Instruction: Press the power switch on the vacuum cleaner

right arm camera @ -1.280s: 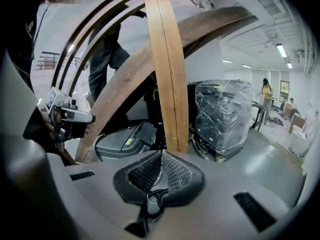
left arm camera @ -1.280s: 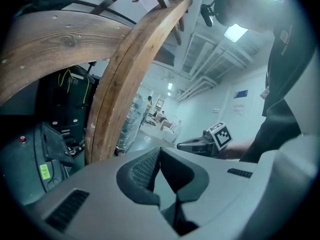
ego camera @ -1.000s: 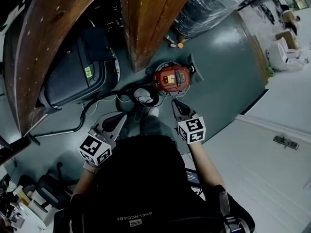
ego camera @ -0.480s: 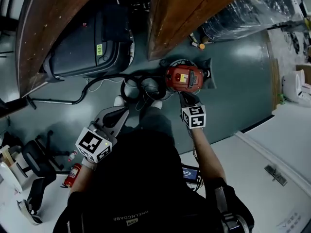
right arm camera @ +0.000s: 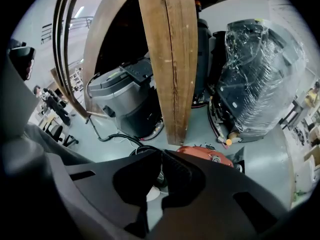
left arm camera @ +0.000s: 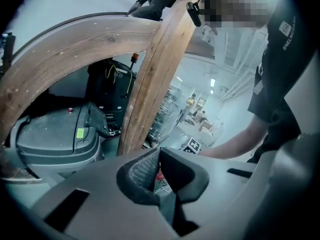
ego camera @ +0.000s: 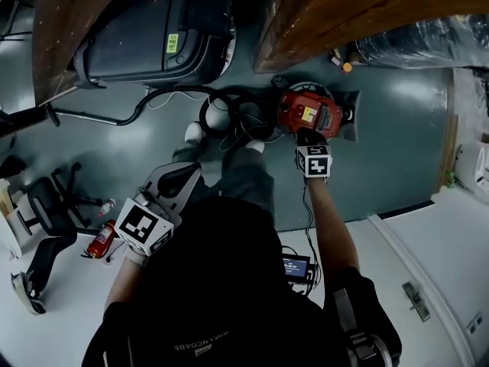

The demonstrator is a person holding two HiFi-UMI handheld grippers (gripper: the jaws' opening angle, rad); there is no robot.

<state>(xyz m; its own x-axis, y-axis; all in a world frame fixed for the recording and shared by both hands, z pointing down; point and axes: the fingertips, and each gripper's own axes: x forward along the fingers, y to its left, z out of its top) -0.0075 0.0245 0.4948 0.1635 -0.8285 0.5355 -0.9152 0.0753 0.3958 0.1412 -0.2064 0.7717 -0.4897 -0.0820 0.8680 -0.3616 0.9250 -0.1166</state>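
The red vacuum cleaner (ego camera: 309, 113) stands on the dark floor under a wooden beam, with a pale label on its top. The same vacuum (right arm camera: 206, 156) shows red just past the jaws in the right gripper view. My right gripper (ego camera: 309, 138) is stretched out to it, jaws shut and empty, tips at the near edge of the vacuum's top. I cannot make out the switch itself. My left gripper (ego camera: 183, 179) hangs back to the left near the person's knee, jaws shut with nothing between them (left arm camera: 159, 156).
A coiled black hose (ego camera: 229, 121) lies left of the vacuum. A big grey floor machine (ego camera: 153, 33) stands behind it, between two wooden beams (right arm camera: 167, 59). A plastic-wrapped machine (right arm camera: 255, 74) sits at right. A small red extinguisher (ego camera: 99, 239) and a chair (ego camera: 46, 205) are at left.
My right gripper has reached forward from short of the vacuum to its near edge. The person has stepped closer, and the left gripper has kept its place by the body.
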